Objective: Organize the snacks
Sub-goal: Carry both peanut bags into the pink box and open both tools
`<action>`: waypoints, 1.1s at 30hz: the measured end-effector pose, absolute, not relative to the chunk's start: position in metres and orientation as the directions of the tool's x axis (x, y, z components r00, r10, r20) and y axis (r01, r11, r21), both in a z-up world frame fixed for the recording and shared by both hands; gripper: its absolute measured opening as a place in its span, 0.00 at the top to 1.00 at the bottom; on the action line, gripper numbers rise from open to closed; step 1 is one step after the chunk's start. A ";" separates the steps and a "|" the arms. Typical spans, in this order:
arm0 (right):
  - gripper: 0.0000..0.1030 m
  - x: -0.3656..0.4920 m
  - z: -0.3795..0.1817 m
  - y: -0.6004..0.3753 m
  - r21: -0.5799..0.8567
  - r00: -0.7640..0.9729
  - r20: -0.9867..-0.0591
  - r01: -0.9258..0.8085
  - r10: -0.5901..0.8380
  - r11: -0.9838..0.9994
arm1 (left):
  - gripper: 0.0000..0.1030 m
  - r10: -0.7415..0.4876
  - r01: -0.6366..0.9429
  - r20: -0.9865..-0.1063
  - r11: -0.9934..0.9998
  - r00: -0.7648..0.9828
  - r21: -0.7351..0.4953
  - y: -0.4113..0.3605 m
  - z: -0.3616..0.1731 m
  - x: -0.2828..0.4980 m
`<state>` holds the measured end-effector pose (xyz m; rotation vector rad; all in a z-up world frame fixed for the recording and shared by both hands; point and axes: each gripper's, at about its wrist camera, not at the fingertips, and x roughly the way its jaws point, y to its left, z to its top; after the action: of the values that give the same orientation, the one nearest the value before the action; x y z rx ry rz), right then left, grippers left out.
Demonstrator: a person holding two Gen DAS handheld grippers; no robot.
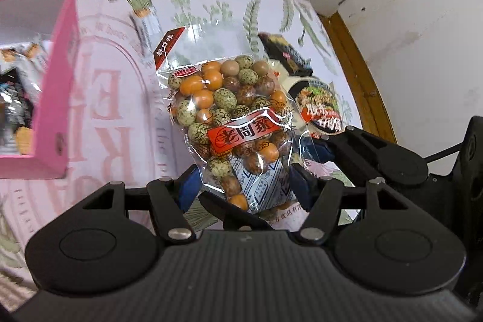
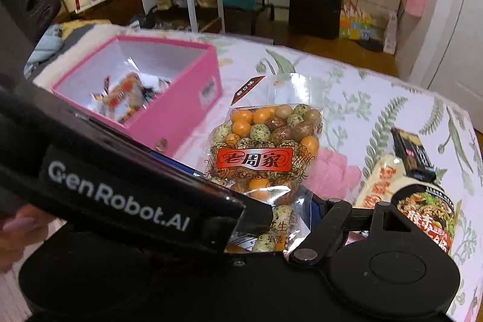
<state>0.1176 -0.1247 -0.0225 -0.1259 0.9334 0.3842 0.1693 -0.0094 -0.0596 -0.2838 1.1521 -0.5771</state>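
A clear bag of coated peanuts (image 1: 232,110) with a red label hangs above the floral tablecloth (image 1: 105,98). My left gripper (image 1: 246,186) is shut on its lower end, a blue pad on each side. My right gripper (image 2: 256,213) comes in from the right. One of its fingers (image 1: 320,148) presses the bag's right edge and the other is hidden, so it looks shut on the same bag (image 2: 265,147). In the right wrist view the left gripper's body (image 2: 120,195) crosses the lower left. A pink box (image 2: 181,110) with several snack packets inside stands to the left.
A cup of instant noodles (image 2: 422,213) lies on its side to the right of the bag, with a dark packet (image 2: 413,156) against it. A small sachet (image 1: 148,23) lies behind the bag. The table's wooden edge (image 1: 356,74) runs close to a white wall. A hand (image 2: 18,228) shows at lower left.
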 end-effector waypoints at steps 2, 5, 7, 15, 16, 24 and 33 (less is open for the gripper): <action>0.20 0.113 -0.017 -0.111 0.045 0.558 -0.787 -0.371 0.262 0.927 | 0.40 -0.569 0.295 -0.753 0.820 0.331 -0.490 0.005 -0.052 0.160; 0.20 0.110 -0.012 -0.085 0.045 0.562 -0.773 -0.412 0.293 0.910 | 0.40 -0.559 0.276 -0.742 0.829 0.369 -0.487 0.034 -0.044 0.149; 0.20 0.110 -0.008 -0.067 0.029 0.565 -0.765 -0.450 0.310 0.893 | 0.40 -0.546 0.259 -0.739 0.838 0.394 -0.481 0.052 -0.039 0.145; 0.20 0.154 -0.008 -0.007 0.049 0.516 -0.735 -0.606 0.439 0.794 | 0.40 -0.470 0.142 -0.722 0.872 0.507 -0.468 0.128 -0.028 0.155; 0.20 0.160 -0.009 0.000 0.045 0.512 -0.732 -0.622 0.450 0.782 | 0.40 -0.460 0.127 -0.722 0.875 0.517 -0.467 0.136 -0.028 0.160; 0.20 0.202 -0.025 0.045 0.040 0.456 -0.721 -0.724 0.521 0.689 | 0.40 -0.400 0.038 -0.740 0.890 0.541 -0.454 0.186 -0.043 0.198; 0.16 0.219 -0.049 0.060 -0.051 0.500 -0.740 -0.709 0.450 0.703 | 0.37 -0.319 -0.067 -0.757 0.900 0.570 -0.430 0.197 -0.069 0.211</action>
<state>0.2194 0.0603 -0.0490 -0.3739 0.7694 0.7212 0.2113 0.1967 -0.0695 -0.4425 0.9612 -0.1541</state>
